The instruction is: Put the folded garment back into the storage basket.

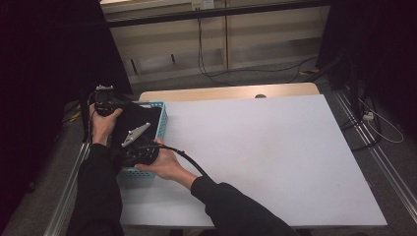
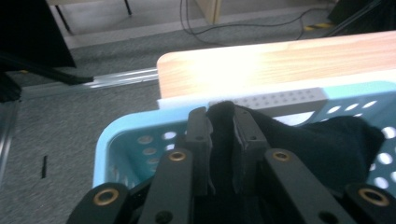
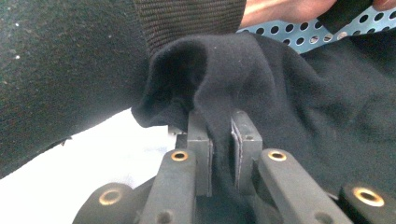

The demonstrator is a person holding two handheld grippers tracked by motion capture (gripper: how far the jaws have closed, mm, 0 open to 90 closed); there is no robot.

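Nearest the person, the right tool sits at the near end of a light blue basket, its grey three-cornered plate tilted upward and its cable trailing back over the white counter. In the right gripper view its two jaws are closed on a fold of black cloth, which bunches up between the pads, close beside a dark sleeve. The cloth lies heaped inside the basket at the counter's left edge. Farther along, at the basket's far left corner, the left tool is also clamped on the cloth: the left gripper view shows a ridge of black fabric pinched between its jaws, just above the perforated basket rim. Beyond lie grey floor and cables.
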